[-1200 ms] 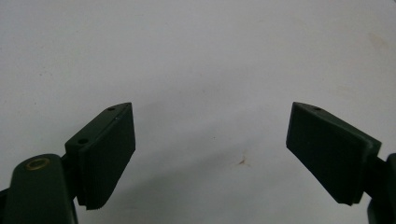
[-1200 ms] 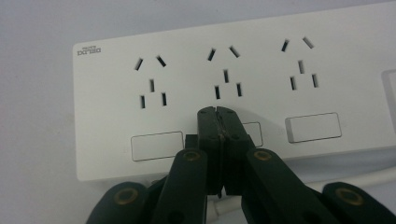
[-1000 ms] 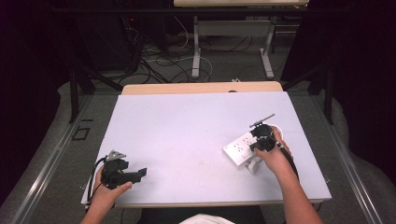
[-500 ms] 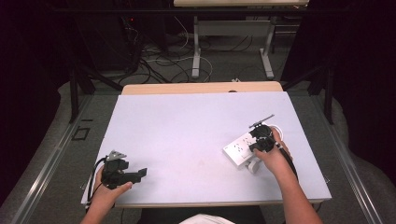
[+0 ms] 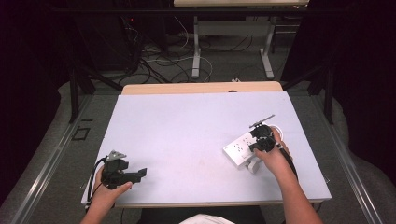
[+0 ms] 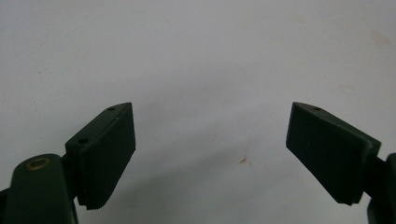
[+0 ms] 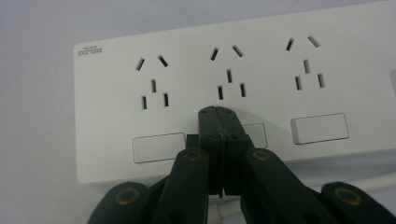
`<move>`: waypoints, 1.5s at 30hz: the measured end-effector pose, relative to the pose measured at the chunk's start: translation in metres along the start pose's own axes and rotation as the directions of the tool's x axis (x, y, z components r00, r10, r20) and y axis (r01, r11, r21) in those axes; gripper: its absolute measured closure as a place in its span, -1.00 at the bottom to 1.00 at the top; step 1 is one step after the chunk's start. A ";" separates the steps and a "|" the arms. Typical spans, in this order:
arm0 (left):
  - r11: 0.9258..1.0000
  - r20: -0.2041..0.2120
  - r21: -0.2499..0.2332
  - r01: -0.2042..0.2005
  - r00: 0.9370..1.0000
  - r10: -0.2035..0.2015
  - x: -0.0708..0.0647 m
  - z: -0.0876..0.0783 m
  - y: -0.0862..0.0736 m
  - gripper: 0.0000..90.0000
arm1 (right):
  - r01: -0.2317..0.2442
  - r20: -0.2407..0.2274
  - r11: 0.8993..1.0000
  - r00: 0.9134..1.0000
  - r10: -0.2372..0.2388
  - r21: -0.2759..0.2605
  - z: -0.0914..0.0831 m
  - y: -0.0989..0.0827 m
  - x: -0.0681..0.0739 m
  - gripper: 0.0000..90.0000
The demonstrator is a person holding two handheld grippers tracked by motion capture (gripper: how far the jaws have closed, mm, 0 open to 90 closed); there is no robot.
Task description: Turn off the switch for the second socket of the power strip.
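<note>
Jaws of the right gripper (image 7: 219, 116), pressed together, rest over the power strip's (image 7: 112, 107) middle switch (image 7: 256, 135).

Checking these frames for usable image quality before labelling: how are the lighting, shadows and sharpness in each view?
High view: table evenly lit, dark surroundings, slightly soft. Left gripper view: fingers sharp, faint shadow beneath on the table. Right gripper view: power strip crisp, no glare; shut fingers dark.

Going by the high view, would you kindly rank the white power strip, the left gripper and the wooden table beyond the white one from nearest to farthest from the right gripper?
1. White power strip: directly under the right gripper, at the table's right.
2. Left gripper: across the table, near its front left edge.
3. Wooden table: behind the white table's far edge; close to the left gripper's rank, so these two are hard to separate.
</note>
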State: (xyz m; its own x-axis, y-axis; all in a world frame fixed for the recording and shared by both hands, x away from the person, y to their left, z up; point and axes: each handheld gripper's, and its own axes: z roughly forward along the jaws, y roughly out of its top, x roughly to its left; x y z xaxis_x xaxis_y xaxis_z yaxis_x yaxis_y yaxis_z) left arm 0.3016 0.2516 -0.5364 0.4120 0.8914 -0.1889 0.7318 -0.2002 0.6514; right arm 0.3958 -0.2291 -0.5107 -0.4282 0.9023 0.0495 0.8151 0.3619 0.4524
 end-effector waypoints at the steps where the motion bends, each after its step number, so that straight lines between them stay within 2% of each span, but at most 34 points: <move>1: 1.000 0.000 0.000 0.001 1.000 -0.001 0.000 0.000 0.000 -0.65 | -0.004 -0.009 1.000 1.000 0.004 0.000 0.000 0.000 0.000 1.00; 8: 1.000 0.003 0.011 0.001 1.000 -0.001 0.001 0.002 0.001 -0.65 | -0.016 -0.002 1.000 1.000 0.016 -0.007 0.000 0.001 -0.001 0.91; 11: 1.000 0.010 0.021 0.001 1.000 -0.001 0.001 0.003 0.002 -0.65 | -0.038 -0.014 0.999 0.999 0.038 -0.001 -0.001 0.001 0.000 0.85; 16: 1.000 0.006 0.015 0.002 1.000 -0.002 0.000 0.004 0.002 -0.65 | -0.010 -0.023 1.000 1.000 0.010 -0.016 -0.002 0.000 -0.002 0.75; 20: 1.000 0.006 0.023 0.002 1.000 -0.002 0.001 0.004 0.002 -0.65 | -0.033 -0.022 0.999 0.999 0.033 -0.018 -0.005 0.001 0.001 0.66; 24: 1.000 0.005 0.018 0.001 1.000 -0.001 0.001 0.005 0.002 -0.65 | -0.022 -0.040 1.000 0.999 0.022 -0.021 -0.007 0.001 0.003 0.57; 27: 1.000 0.011 0.028 0.000 1.000 0.000 0.002 0.004 0.003 -0.65 | -0.017 -0.041 1.000 0.999 0.016 -0.026 -0.007 0.001 0.005 0.48; 29: 1.000 0.006 0.019 0.003 1.000 -0.003 0.001 0.006 0.003 -0.65 | -0.020 -0.036 0.999 0.999 0.019 -0.030 -0.008 0.000 0.005 0.40; 32: 1.000 0.007 0.021 -0.002 1.000 0.002 0.001 0.007 0.003 -0.65 | -0.003 -0.031 0.999 1.000 0.001 -0.045 -0.009 -0.001 0.005 0.26; 37: 0.999 0.014 0.031 -0.009 1.000 0.009 0.000 0.006 0.004 -0.65 | 0.013 -0.051 0.998 0.999 -0.017 -0.063 -0.012 -0.001 0.009 0.04; 38: 0.999 0.013 0.031 -0.012 1.000 0.011 0.000 0.006 0.004 -0.65 | 0.034 -0.053 0.998 0.998 -0.037 -0.060 -0.013 -0.001 0.009 0.01; 39: 0.999 0.013 0.030 -0.013 1.000 0.013 0.000 0.006 0.003 -0.65 | 0.034 -0.045 0.997 0.998 -0.037 -0.066 -0.014 -0.001 0.011 -0.03; 40: 1.000 0.005 0.015 -0.011 1.000 0.011 -0.001 0.007 0.002 -0.65 | 0.045 -0.058 0.997 0.997 -0.049 -0.069 -0.014 -0.001 0.011 -0.07; 41: 1.000 -0.002 0.020 -0.013 1.000 0.013 -0.001 0.006 0.002 -0.65 | 0.035 -0.054 0.997 0.998 -0.039 -0.069 -0.015 -0.001 0.014 -0.11; 43: 1.000 -0.006 0.016 -0.007 1.000 0.007 -0.001 0.005 0.001 -0.65 | 0.073 -0.048 0.994 0.996 -0.077 -0.085 -0.015 0.000 0.015 -0.16; 45: 1.000 0.001 0.016 -0.014 1.000 0.014 -0.001 0.004 0.001 -0.65 | 0.097 -0.034 0.992 0.994 -0.100 -0.078 -0.016 -0.001 0.017 -0.17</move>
State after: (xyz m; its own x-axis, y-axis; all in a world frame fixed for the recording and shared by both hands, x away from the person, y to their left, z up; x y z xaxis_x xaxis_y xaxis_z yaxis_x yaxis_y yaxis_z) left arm 0.3041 0.2490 -0.5385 0.4228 0.8882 -0.1799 0.7343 -0.2194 0.6424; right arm 0.3817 -0.2173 -0.4961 -0.5208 0.8530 0.0342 0.7367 0.4288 0.5229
